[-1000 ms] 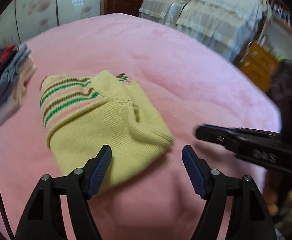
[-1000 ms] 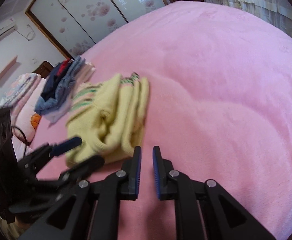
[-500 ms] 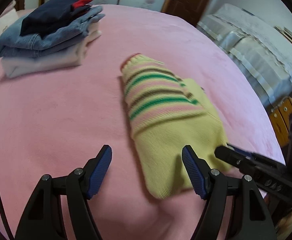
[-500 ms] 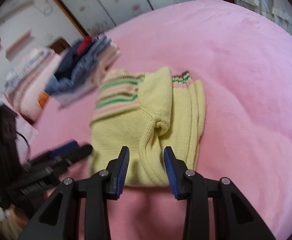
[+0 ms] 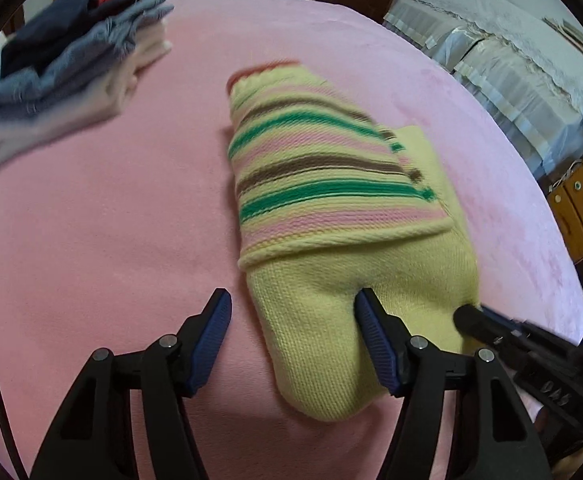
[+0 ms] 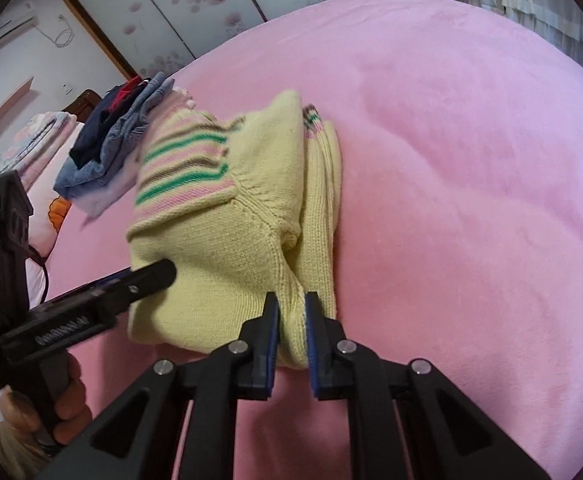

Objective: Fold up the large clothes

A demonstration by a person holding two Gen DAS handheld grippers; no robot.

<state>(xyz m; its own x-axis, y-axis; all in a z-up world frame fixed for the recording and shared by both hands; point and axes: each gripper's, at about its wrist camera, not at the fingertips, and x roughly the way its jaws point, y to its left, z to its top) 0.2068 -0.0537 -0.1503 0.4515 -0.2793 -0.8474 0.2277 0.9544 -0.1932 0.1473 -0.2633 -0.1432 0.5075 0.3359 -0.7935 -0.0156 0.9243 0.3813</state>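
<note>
**Nearly done: sweater folded, both claws at its near edge**

Your yellow striped sweater [image 5: 331, 216] already lies as a compact folded bundle on the pink blanket [image 5: 91, 220], so the folding looks mostly finished. What seems left is to tidy the near end and carry the bundle to the stack of folded clothes [image 5: 63, 64], which sits beyond the sweater on its left and well apart from it.

Your right gripper [image 6: 291, 320] is pinching the near right corner of the sweater: its pads press on a ridge of knit between them. Your left gripper [image 5: 291, 332] is closing, its jaws set wide across the near left corner of the sweater. One pad sits on the knit, the other hangs over bare blanket just left of the sweater, and nothing is clamped yet.

Judging from this, you have one corner secured and the other about to be taken. The striped panel lies on top at the far half of the sweater and looks flat. The sleeve layers along the right edge of the sweater stack a little unevenly, so watch that they do not slip apart if you lift.
</note>
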